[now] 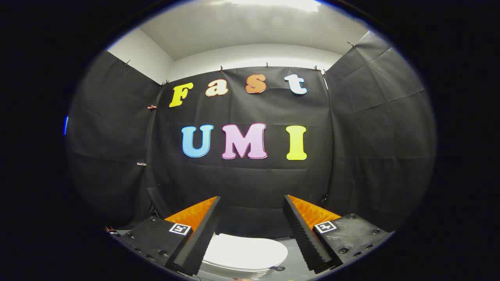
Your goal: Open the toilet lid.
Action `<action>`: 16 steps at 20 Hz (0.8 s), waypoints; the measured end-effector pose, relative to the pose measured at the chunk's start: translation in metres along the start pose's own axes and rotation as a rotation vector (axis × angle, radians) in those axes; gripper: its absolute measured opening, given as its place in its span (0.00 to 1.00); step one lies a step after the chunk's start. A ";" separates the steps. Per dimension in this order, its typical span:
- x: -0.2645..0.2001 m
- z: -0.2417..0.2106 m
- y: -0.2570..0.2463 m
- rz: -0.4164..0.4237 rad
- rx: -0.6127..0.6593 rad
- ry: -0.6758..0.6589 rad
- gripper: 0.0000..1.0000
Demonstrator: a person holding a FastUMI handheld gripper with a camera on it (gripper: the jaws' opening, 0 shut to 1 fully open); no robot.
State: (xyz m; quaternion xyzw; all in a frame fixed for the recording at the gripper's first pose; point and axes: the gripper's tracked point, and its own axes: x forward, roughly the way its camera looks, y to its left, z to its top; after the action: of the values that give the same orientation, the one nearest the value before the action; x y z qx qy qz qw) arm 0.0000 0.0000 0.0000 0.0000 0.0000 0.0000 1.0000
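The gripper [252, 201] has its jaws spread wide apart, grasping nothing, and sits at the lower middle of the frame. Low in the frame, showing in the gap between the fingers, the white toilet lid [244, 251] lies flat and closed on the bowl, its long axis running left to right across the picture with its rounded end toward the right. Each finger's base carries a small square black-and-white marker [180, 229]; it bears no readable writing.

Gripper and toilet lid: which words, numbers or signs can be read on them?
Gripper, open, with the closed toilet lid below and between its fingers: no words.
Left marker and right marker on the gripper: square coded patterns, not readable text.
Toilet lid: no text.
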 end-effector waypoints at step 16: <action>-0.002 -0.002 -0.001 -0.010 0.004 0.003 0.99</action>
State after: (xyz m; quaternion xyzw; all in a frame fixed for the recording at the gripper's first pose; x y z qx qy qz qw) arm -0.0019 -0.0007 -0.0017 0.0019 0.0013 -0.0052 1.0000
